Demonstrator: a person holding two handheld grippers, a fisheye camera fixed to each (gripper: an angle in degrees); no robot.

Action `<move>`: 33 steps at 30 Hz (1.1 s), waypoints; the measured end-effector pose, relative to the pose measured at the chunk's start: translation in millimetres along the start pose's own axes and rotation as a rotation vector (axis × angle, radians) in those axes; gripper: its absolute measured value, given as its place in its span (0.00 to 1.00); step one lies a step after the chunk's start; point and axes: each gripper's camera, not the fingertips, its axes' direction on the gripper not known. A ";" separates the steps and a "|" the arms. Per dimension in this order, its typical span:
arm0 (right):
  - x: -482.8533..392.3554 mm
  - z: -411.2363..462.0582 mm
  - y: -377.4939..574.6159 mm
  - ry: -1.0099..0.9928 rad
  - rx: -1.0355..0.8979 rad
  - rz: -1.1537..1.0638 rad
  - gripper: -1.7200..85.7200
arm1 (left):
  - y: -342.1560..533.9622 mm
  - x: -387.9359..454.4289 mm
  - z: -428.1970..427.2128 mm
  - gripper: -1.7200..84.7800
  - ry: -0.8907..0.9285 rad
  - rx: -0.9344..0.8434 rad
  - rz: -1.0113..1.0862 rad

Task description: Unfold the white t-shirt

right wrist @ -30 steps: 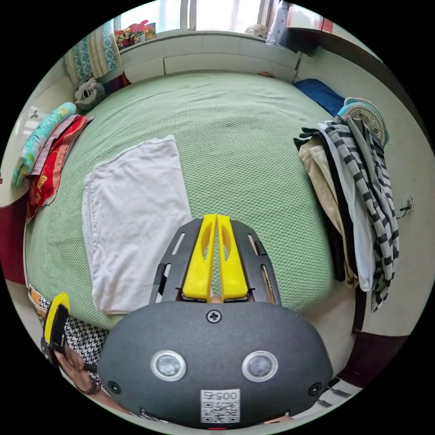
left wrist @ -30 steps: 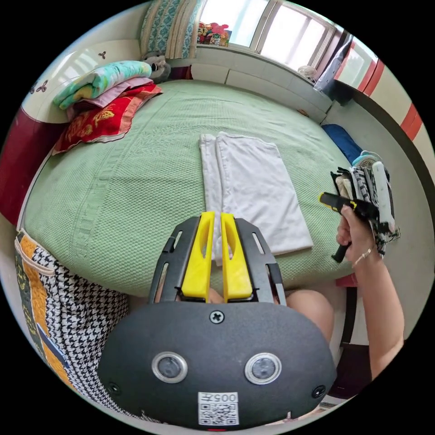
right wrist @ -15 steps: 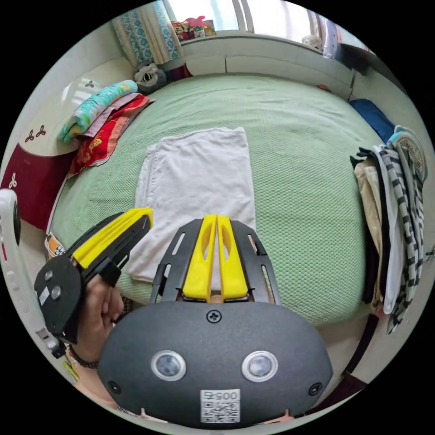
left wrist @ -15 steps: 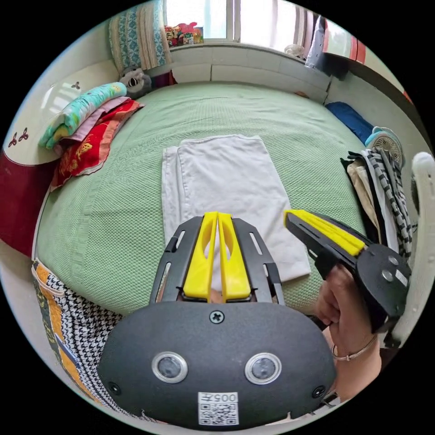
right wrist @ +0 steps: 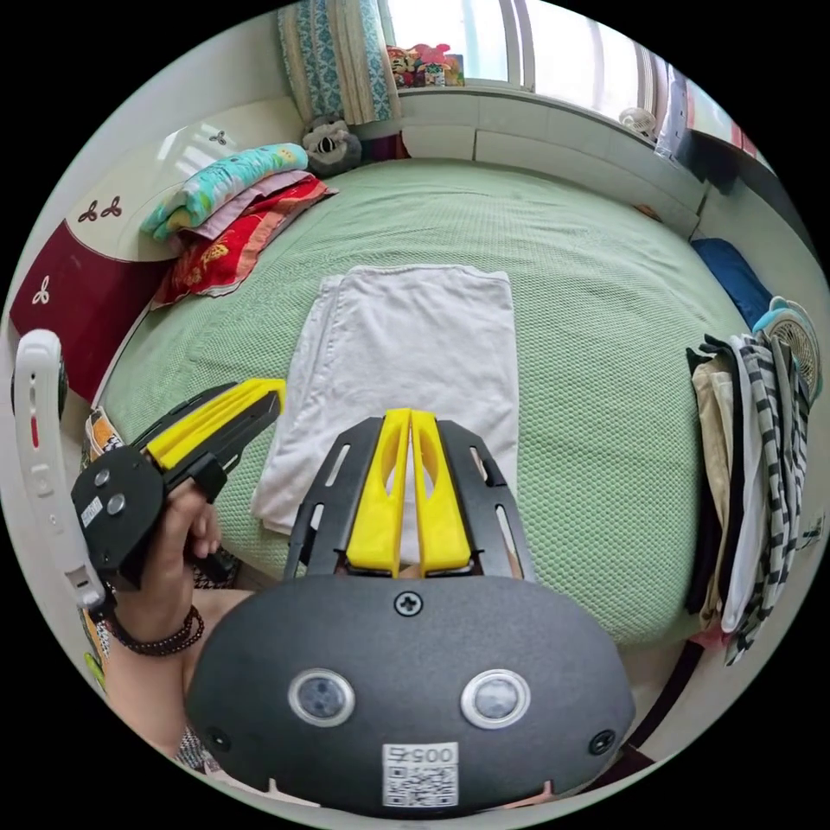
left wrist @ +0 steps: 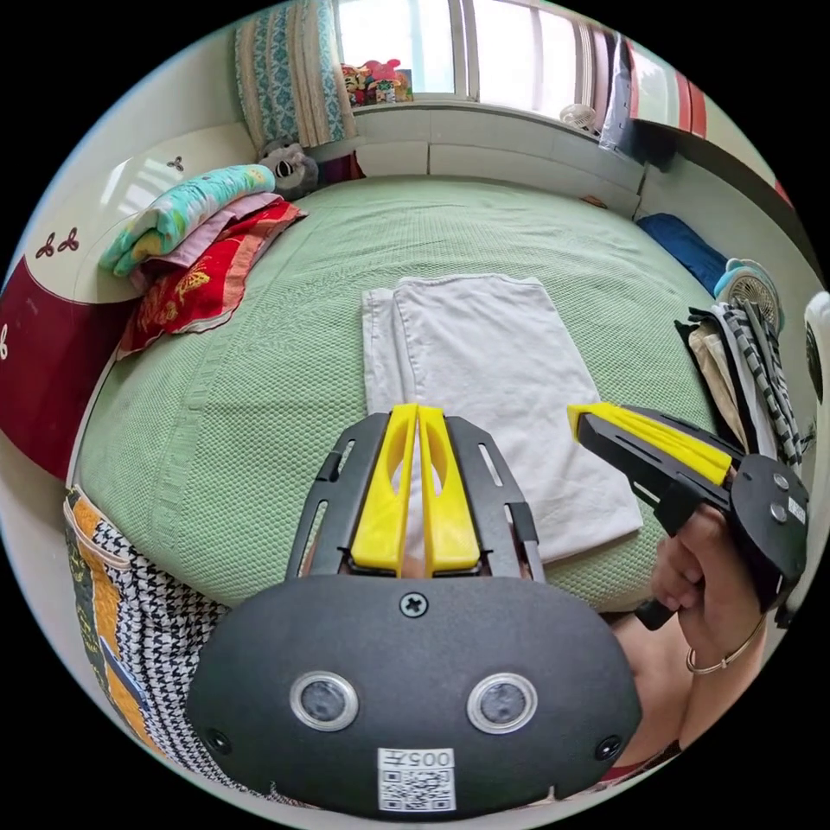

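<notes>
A white t-shirt point(left wrist: 484, 380) point(right wrist: 406, 363) lies folded into a flat rectangle on the green bedspread point(left wrist: 259, 346) point(right wrist: 588, 346). My left gripper point(left wrist: 418, 413) hovers shut above the shirt's near edge, holding nothing. In the right gripper view the same left gripper point(right wrist: 275, 391) points at the shirt's near left corner from a hand. My right gripper point(right wrist: 410, 418) is shut and empty above the shirt's near edge. It also appears in the left gripper view as the right gripper point(left wrist: 577, 415), over the shirt's near right part.
A pile of folded blankets point(left wrist: 194, 242) point(right wrist: 229, 207) sits at the bed's far left. Striped and beige clothes point(right wrist: 743, 450) point(left wrist: 743, 363) hang at the right edge. A fan point(right wrist: 791, 333), a blue cushion point(left wrist: 683, 242) and a plush toy point(right wrist: 330, 143) stand around the bed.
Both cameras have shifted slightly; the shirt sits a little further right in the left gripper view. Both grippers stay shut, side by side near the shirt's near edge. The shirt has not moved.
</notes>
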 end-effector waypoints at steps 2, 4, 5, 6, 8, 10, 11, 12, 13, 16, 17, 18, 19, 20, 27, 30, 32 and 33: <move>-7.6 1.3 1.9 -0.001 -0.004 -0.019 0.01 | 2.3 -6.3 2.7 0.02 -0.004 -0.010 -0.028; -17.5 3.9 4.0 0.016 -0.009 -0.037 0.01 | 5.4 -10.5 4.4 0.02 -0.024 0.002 -0.046; -19.8 4.6 4.7 0.025 -0.010 -0.041 0.01 | 6.7 -11.9 4.3 0.02 -0.035 0.015 -0.052; -24.5 5.7 6.1 0.045 -0.012 -0.051 0.01 | 7.3 -12.5 3.1 0.02 -0.040 0.026 -0.060; -33.0 5.0 8.4 0.097 0.004 -0.075 0.01 | 7.9 -11.6 1.0 0.02 -0.037 0.038 -0.060; -46.8 3.1 11.8 0.186 0.026 -0.127 0.00 | 8.7 -9.5 -0.3 0.02 -0.030 0.037 -0.056; -49.9 2.5 12.8 0.206 0.031 -0.140 0.00 | 9.2 -8.4 -1.0 0.02 -0.028 0.033 -0.062; -55.1 0.7 15.2 0.236 0.043 -0.163 0.00 | 9.7 -7.1 -1.8 0.02 -0.033 0.034 -0.056; -58.7 -1.9 17.6 0.249 0.059 -0.178 0.00 | 10.1 -6.7 -2.4 0.02 -0.034 0.039 -0.055; -59.0 -10.5 21.7 0.188 0.100 -0.147 0.00 | 11.8 -7.3 -5.5 0.02 -0.044 0.064 -0.053; -58.0 -12.3 22.5 0.166 0.108 -0.136 0.01 | 12.1 -8.7 -6.2 0.02 -0.049 0.067 -0.058; -55.6 -14.9 23.3 0.131 0.114 -0.110 0.01 | 12.7 -10.8 -6.6 0.02 -0.052 0.070 -0.062; -53.6 -16.2 23.4 0.104 0.105 -0.091 0.01 | 12.9 -12.0 -6.5 0.02 -0.052 0.069 -0.064; -53.0 -16.5 23.3 0.094 0.098 -0.086 0.01 | 13.2 -15.0 -5.8 0.02 -0.048 0.062 -0.072; -68.7 -27.5 27.3 0.161 0.147 -0.144 0.01 | 13.7 -34.8 -0.7 0.02 0.033 0.001 -0.110; -71.4 -35.8 30.2 0.098 0.185 -0.139 0.00 | 15.6 -40.2 -1.3 0.02 0.004 0.018 -0.118; -70.4 -38.4 29.3 0.071 0.173 -0.125 0.00 | 16.2 -42.6 -0.8 0.02 -0.019 0.009 -0.116; -70.1 -39.4 28.7 0.069 0.165 -0.121 0.00 | 17.3 -44.7 -0.6 0.02 -0.020 0.009 -0.119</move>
